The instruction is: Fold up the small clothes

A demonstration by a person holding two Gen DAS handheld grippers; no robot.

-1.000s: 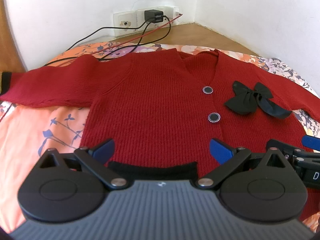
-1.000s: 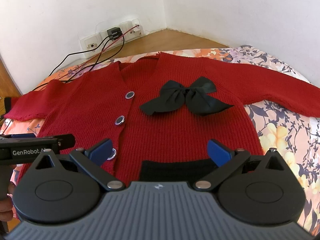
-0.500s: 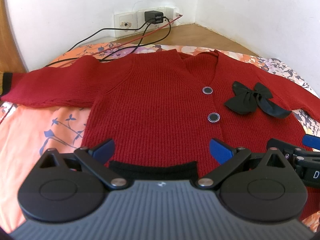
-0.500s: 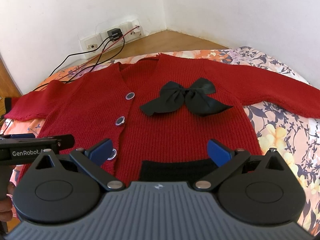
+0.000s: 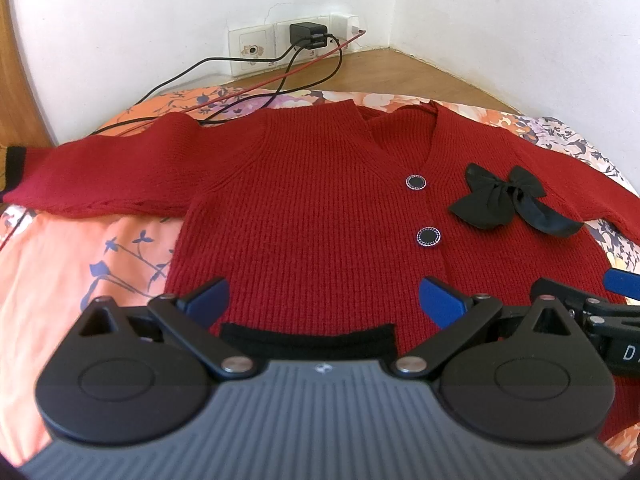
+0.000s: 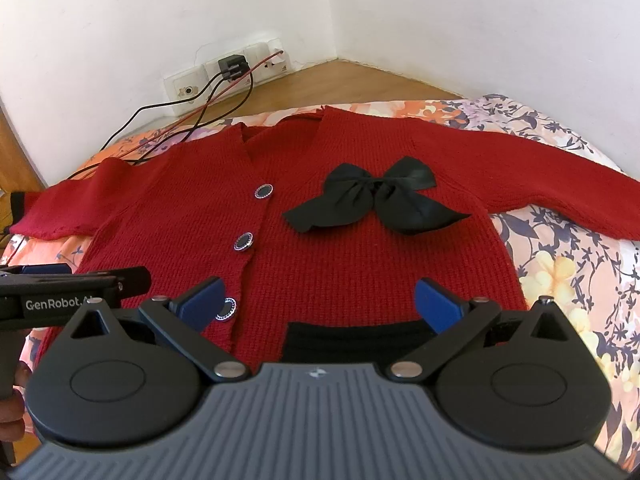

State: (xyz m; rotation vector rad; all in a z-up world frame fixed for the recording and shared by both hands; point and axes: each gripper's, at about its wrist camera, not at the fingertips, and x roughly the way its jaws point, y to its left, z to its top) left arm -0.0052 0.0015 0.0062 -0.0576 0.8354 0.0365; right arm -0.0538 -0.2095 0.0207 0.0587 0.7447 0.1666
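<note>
One red cardigan lies flat, face up on the bed, both sleeves spread, with one black bow and three buttons. Folding has not begun. Left gripper and right gripper hover at six o'clock over the hem, fingers wide and empty; next, probably pinch a sleeve or the hem.

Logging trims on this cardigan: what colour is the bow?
Black, on the red cardigan; the bow shows best in the right wrist view.
</note>
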